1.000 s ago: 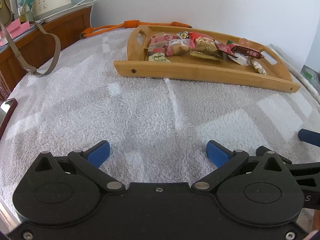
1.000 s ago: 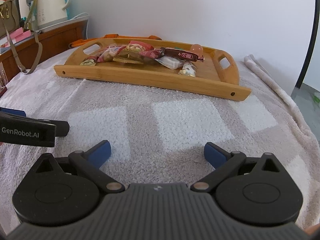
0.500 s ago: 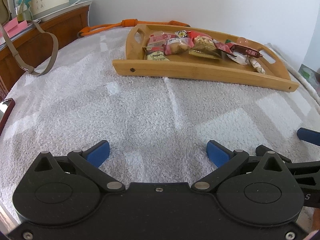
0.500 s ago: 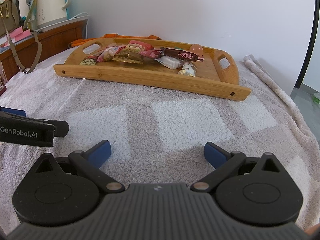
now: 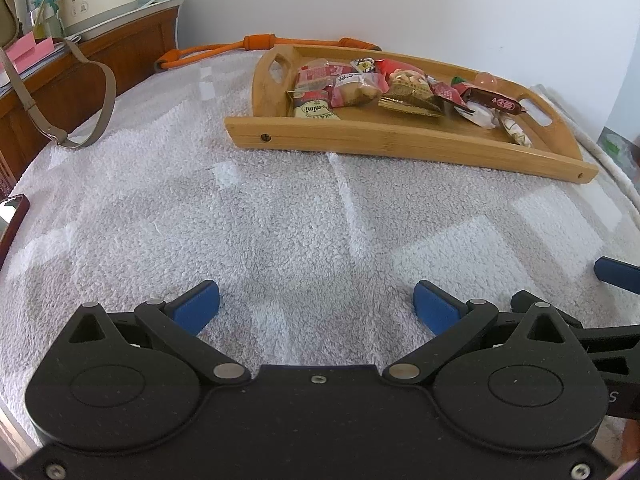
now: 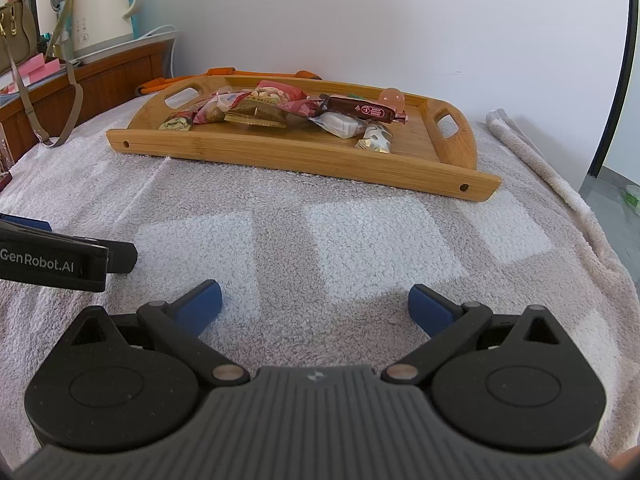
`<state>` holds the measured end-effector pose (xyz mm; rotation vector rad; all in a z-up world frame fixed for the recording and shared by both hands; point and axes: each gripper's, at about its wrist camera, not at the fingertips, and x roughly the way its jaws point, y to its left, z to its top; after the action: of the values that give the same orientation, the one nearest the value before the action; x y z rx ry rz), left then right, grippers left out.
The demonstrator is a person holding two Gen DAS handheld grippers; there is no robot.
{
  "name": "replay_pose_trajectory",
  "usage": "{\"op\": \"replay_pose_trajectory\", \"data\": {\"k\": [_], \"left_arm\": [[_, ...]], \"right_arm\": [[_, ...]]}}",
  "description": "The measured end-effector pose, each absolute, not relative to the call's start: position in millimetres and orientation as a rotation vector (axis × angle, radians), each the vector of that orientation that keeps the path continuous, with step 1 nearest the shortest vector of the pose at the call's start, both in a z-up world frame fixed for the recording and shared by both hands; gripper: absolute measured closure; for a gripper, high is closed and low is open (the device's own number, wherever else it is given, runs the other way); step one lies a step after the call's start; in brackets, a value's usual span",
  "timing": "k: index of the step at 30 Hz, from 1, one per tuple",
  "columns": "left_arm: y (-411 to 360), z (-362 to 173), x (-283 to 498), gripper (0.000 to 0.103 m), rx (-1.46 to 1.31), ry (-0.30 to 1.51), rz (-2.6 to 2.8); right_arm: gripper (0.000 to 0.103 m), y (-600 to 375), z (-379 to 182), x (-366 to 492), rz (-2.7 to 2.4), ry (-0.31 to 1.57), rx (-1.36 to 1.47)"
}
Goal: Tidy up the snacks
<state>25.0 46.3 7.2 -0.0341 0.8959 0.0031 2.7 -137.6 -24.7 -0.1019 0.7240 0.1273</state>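
A bamboo tray with cut-out handles lies at the far side of a fluffy towel. Several wrapped snacks are piled in it: a brown bar, a white packet, a pink ball, a "mimi" pack. My left gripper is open and empty, low over the towel, well short of the tray. My right gripper is open and empty too, beside the left one, whose black arm shows at the left edge.
The white-grey towel covers the whole surface. An orange strap lies behind the tray. A wooden sideboard with a kettle and a bag strap stands at the left. The towel's folded edge and the floor lie to the right.
Both grippers have barely shifted; the tray sits slightly lower in the left wrist view. Both stay open and empty.
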Motion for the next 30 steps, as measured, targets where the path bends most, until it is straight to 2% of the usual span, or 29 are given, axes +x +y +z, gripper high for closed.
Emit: {"op": "replay_pose_trajectory", "data": {"k": [30], "left_arm": [[44.3, 6.7, 23.8, 0.000, -0.007, 0.894, -0.001]], "right_arm": [[0.000, -137.5, -24.9, 2.9, 0.126, 0.726, -0.106]]}}
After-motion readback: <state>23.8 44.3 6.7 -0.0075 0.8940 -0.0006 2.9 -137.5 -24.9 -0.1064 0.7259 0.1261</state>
